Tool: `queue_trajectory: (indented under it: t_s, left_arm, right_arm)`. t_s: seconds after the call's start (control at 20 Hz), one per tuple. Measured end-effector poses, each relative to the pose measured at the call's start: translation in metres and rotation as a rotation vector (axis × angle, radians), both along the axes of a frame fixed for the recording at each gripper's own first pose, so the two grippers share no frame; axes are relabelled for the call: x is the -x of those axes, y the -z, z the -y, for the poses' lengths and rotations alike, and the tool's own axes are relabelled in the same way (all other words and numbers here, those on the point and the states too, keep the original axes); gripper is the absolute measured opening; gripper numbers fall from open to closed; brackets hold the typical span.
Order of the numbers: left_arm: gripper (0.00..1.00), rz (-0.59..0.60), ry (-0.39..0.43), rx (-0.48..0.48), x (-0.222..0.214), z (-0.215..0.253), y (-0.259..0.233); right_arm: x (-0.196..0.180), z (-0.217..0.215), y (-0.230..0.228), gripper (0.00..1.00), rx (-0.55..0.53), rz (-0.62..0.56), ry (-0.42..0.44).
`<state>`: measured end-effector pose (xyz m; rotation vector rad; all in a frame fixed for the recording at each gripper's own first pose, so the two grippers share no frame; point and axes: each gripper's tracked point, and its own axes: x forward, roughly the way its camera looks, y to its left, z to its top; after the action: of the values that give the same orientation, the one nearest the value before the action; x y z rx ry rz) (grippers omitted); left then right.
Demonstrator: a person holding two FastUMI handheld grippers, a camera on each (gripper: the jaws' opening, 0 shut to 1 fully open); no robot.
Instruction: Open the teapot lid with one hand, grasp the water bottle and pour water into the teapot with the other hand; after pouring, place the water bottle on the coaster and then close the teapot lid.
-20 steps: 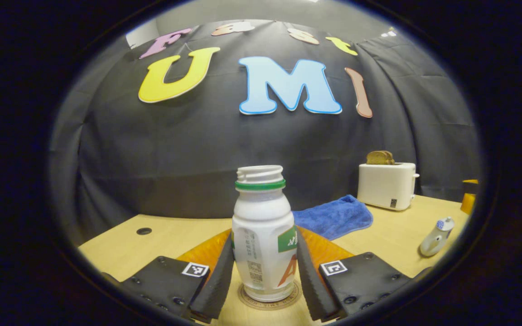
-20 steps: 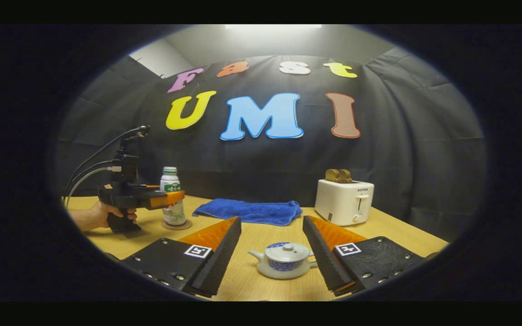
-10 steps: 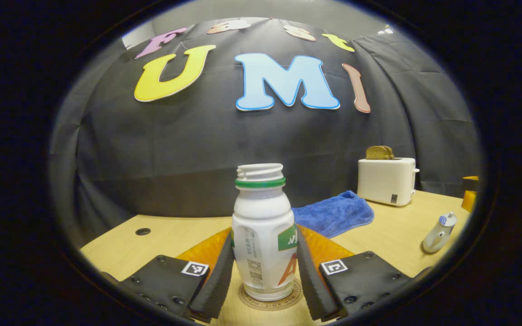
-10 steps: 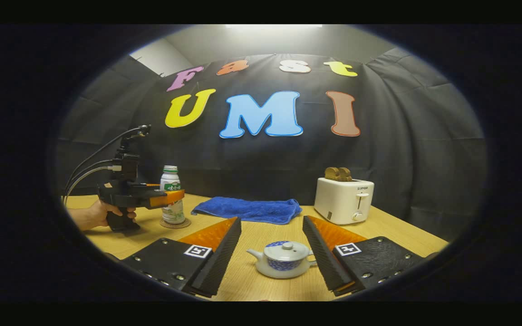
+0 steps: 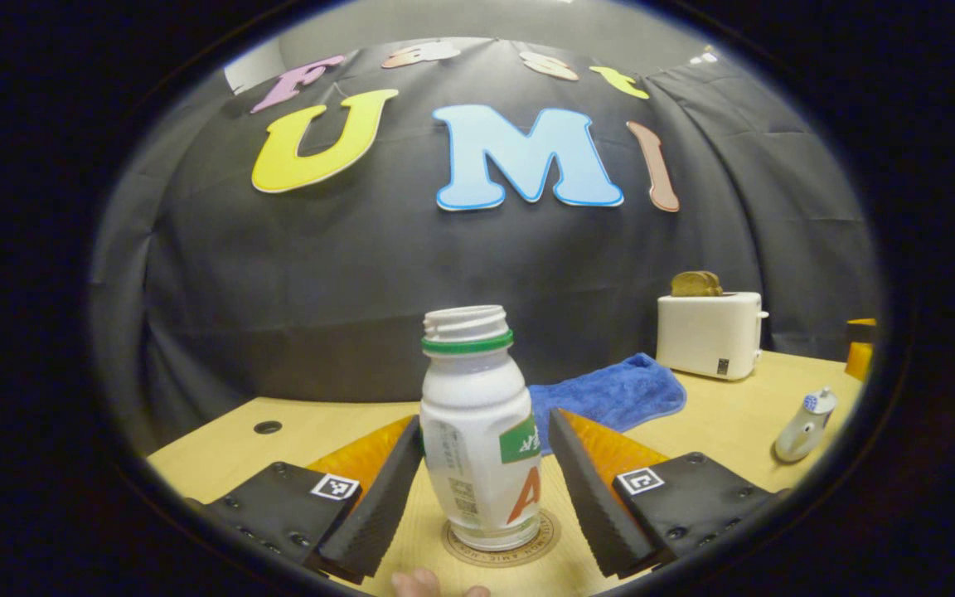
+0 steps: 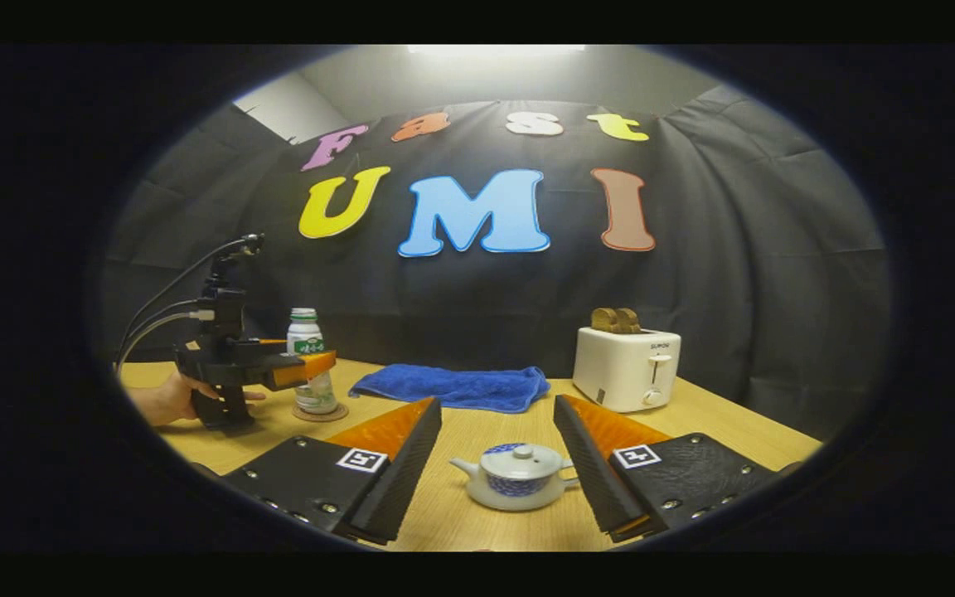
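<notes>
On the coaster (image 5: 501,543), the water bottle (image 5: 477,431) stands between parted left gripper (image 5: 477,489) fingers

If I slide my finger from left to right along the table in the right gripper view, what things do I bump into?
A person's hand → the left gripper it holds → the water bottle on its coaster → the blue towel → the teapot → the toaster.
</notes>
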<state>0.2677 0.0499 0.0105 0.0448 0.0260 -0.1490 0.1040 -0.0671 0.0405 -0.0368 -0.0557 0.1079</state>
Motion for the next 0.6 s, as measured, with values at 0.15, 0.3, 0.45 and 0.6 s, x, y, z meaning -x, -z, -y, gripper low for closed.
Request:
queue_trajectory:
  t_s: [0.15,0.3,0.45,0.6]
  left_arm:
    - [1.00,0.015,-0.012,0.023,0.006,-0.005,-0.007]
    - [0.97,0.006,-0.012,0.031,0.020,-0.007,-0.006]
    - [1.00,0.007,-0.009,-0.002,0.044,-0.005,-0.006]
    - [1.00,0.015,0.027,-0.003,0.090,0.005,-0.011]
  right_arm:
    - [0.000,-0.002,0.000,0.84,0.002,0.000,-0.008]
    - [0.002,-0.001,-0.003,0.84,-0.004,0.014,-0.006]
    - [0.006,-0.003,-0.010,0.84,-0.010,0.042,-0.010]
    - [0.010,-0.007,-0.015,0.84,0.011,0.071,-0.005]
